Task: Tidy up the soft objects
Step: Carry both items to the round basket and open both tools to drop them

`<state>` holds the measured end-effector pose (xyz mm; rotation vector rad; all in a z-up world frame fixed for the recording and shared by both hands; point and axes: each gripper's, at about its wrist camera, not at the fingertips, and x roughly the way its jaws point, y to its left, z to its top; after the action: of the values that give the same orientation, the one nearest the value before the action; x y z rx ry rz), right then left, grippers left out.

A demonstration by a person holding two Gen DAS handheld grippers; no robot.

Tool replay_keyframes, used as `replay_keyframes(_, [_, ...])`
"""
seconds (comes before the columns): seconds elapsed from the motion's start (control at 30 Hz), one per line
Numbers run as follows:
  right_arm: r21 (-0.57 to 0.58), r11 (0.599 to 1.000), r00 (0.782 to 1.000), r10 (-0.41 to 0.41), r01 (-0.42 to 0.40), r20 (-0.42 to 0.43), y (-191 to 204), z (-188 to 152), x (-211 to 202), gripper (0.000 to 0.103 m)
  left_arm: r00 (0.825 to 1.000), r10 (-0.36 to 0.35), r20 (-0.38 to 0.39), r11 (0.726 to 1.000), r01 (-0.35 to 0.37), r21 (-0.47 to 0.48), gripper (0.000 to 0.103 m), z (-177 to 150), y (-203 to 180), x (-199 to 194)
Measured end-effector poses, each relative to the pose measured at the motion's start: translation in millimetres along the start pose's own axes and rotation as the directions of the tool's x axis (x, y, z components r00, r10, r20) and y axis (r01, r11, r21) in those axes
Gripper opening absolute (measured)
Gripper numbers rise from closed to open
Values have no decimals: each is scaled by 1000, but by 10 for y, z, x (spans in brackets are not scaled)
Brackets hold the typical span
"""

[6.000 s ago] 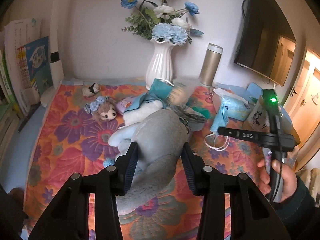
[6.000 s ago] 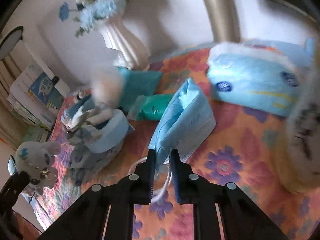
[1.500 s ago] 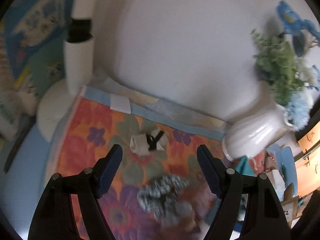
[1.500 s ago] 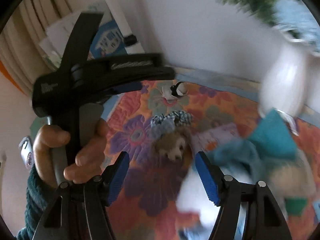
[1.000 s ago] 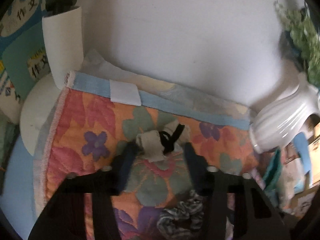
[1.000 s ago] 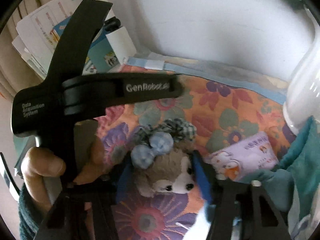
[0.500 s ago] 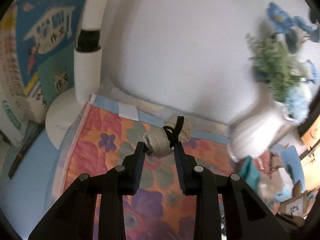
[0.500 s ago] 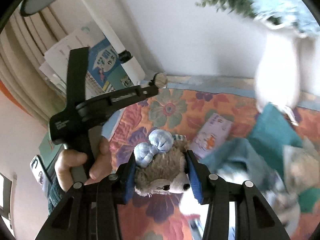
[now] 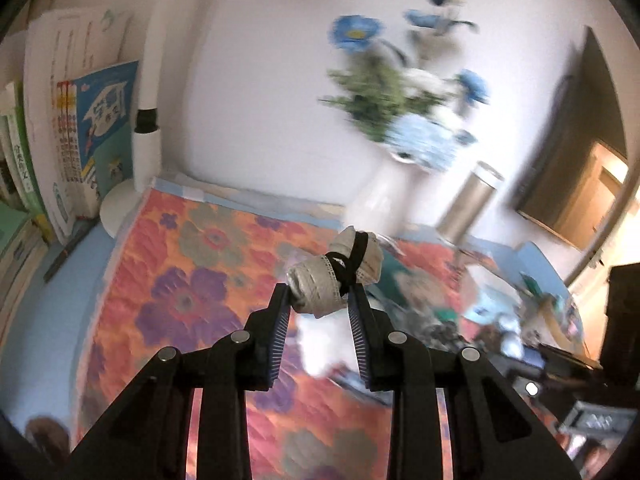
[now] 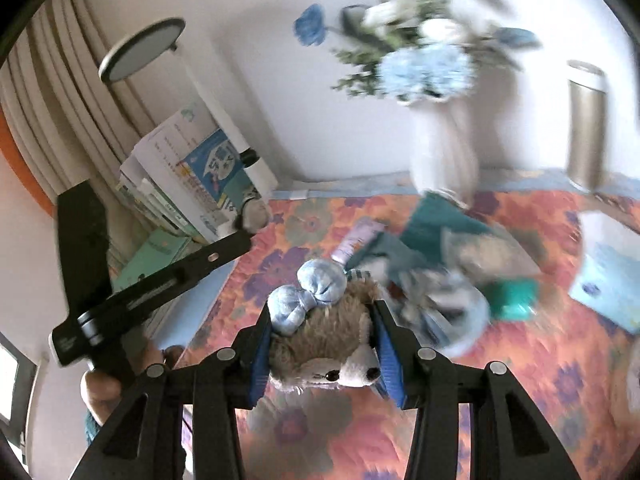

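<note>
The left gripper (image 9: 319, 295) is clamped on a small cream rolled bundle of cloth tied round with a black band (image 9: 335, 280), pinched only at the fingertips and carried clear above the orange and purple flowered quilted surface (image 9: 188, 280); half a second ago the same bundle was in the jaws lower and nearer the back edge, and a second ago it lay on the quilt, so the pick is done and the carry has begun. The right gripper (image 10: 320, 344) squeezes a brown plush hedgehog toy with a pale blue fabric bow (image 10: 324, 340), also lifted off the surface where a second ago it lay flat. Both soft things are in the air together, which suggests the next step is to bring them to a common place. The bundle's long axis runs roughly across the jaws, rising slightly to the right, the band crossing it near the middle. The toy sits with its bow away from the camera and its snout down toward it. Behind, blurred, stand a white ribbed vase of blue flowers (image 9: 380, 196) and a heap of teal and grey cloths (image 10: 440, 264).
</note>
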<state>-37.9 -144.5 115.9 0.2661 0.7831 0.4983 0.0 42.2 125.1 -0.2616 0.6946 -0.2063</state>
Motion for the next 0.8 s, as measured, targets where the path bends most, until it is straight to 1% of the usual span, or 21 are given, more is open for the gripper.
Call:
replay_keyframes(0.03, [12, 1000, 1000, -9, 9, 4, -48, -66, -79, 45, 1000, -8, -1, 1000, 8, 7, 27, -49, -63, -21])
replay_keyframes(0.13, [45, 998, 999, -38, 38, 4, -203, -267, -275, 45, 997, -77, -21, 997, 77, 18, 27, -287, -326, -119])
replay_keyframes(0.17, [60, 997, 999, -50, 50, 0, -273, -350, -347, 45, 995, -89, -40, 995, 91, 34, 27, -390, -449, -132])
replay_keyframes(0.23, [97, 993, 998, -67, 67, -7, -400, -484, -472, 45, 994, -89, -59, 993, 93, 72, 27, -571, -677, -155])
replay_keyframes(0.3, [139, 988, 998, -69, 69, -6, -551, -615, -622, 45, 992, -102, -75, 990, 109, 87, 27, -664, -827, -157])
replay_keyframes(0.4, [188, 979, 997, -75, 73, 6, -761, -797, -876, 45, 982, -151, -114, 981, 163, 106, 27, -811, -1098, -143])
replay_keyframes(0.5, [218, 971, 994, -105, 96, 26, -941, -943, -1149, 45, 974, -177, -143, 968, 198, 151, 27, -915, -1376, -123])
replay_keyframes(0.6, [268, 956, 989, -137, 118, 55, -1171, -1069, -1462, 45, 957, -223, -185, 947, 258, 193, 27, -1017, -1722, -64])
replay_keyframes(0.67, [311, 943, 986, -152, 121, 75, -1336, -1124, -1664, 45, 944, -247, -220, 926, 297, 232, 27, -1074, -2013, 2])
replay_keyframes(0.7, [330, 936, 983, -164, 126, 88, -1417, -1151, -1780, 45, 941, -252, -227, 920, 306, 245, 27, -1093, -2104, 23])
replay_keyframes(0.73, [340, 931, 980, -176, 133, 98, -1463, -1165, -1859, 45, 935, -262, -239, 906, 324, 272, 27, -1115, -2274, 52])
replay_keyframes(0.8, [371, 915, 968, -217, 156, 129, -1611, -1205, -2105, 45, 926, -281, -253, 888, 351, 297, 27, -1136, -2474, 71])
